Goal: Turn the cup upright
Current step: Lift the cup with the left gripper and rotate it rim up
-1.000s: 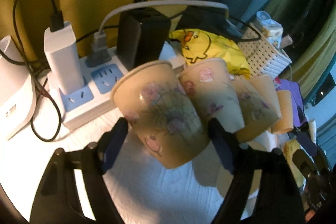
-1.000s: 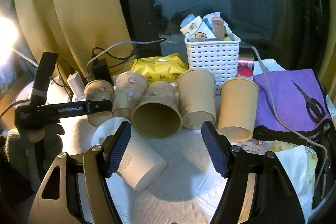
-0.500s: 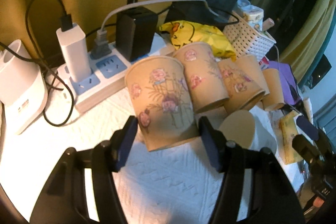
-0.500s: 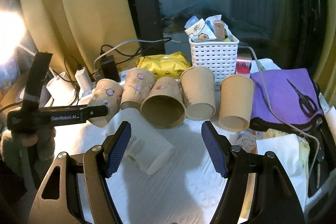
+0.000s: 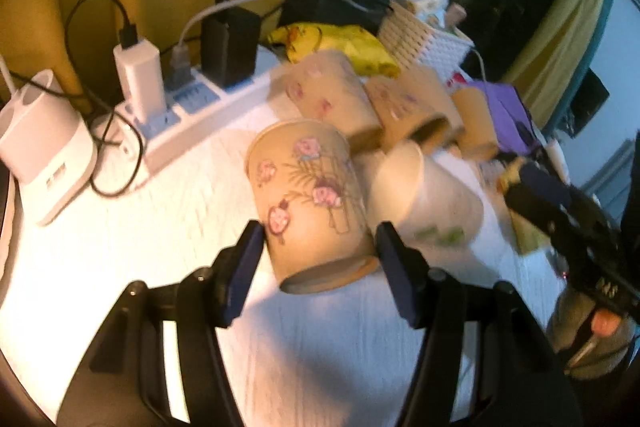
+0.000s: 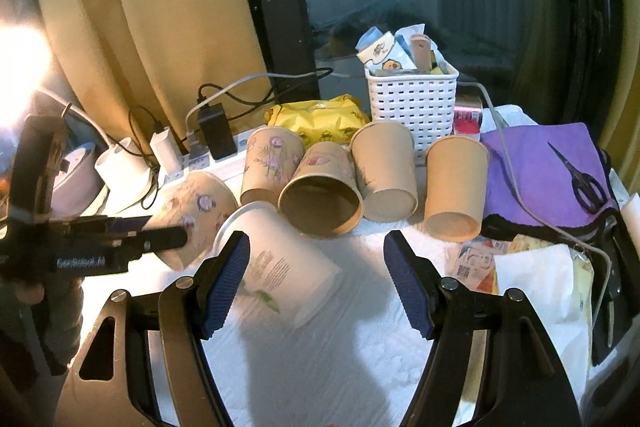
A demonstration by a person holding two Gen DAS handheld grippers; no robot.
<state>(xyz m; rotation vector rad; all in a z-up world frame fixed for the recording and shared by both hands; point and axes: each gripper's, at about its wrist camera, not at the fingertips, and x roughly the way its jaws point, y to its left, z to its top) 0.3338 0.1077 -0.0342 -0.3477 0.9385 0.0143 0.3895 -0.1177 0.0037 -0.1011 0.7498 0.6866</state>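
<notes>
My left gripper (image 5: 320,255) is shut on a tan flowered paper cup (image 5: 310,195), held tilted above the white table, its open mouth toward the camera and down. The same cup (image 6: 192,215) and the left gripper (image 6: 120,239) show at the left of the right wrist view. My right gripper (image 6: 316,279) is open and empty; a white paper cup (image 6: 276,267) lies on its side by its left finger. That white cup (image 5: 424,195) lies just right of the held cup.
Several more tan cups (image 6: 384,175) stand or lie in a row behind. A power strip with chargers (image 5: 180,99), a yellow packet (image 6: 320,117), a white basket (image 6: 412,103), a purple cloth with scissors (image 6: 560,167) and tissue (image 6: 536,287) crowd the table.
The left gripper has pulled the flowered cup back out of the row toward the front and tilted it more. The right gripper has drawn back slightly and stays open.
</notes>
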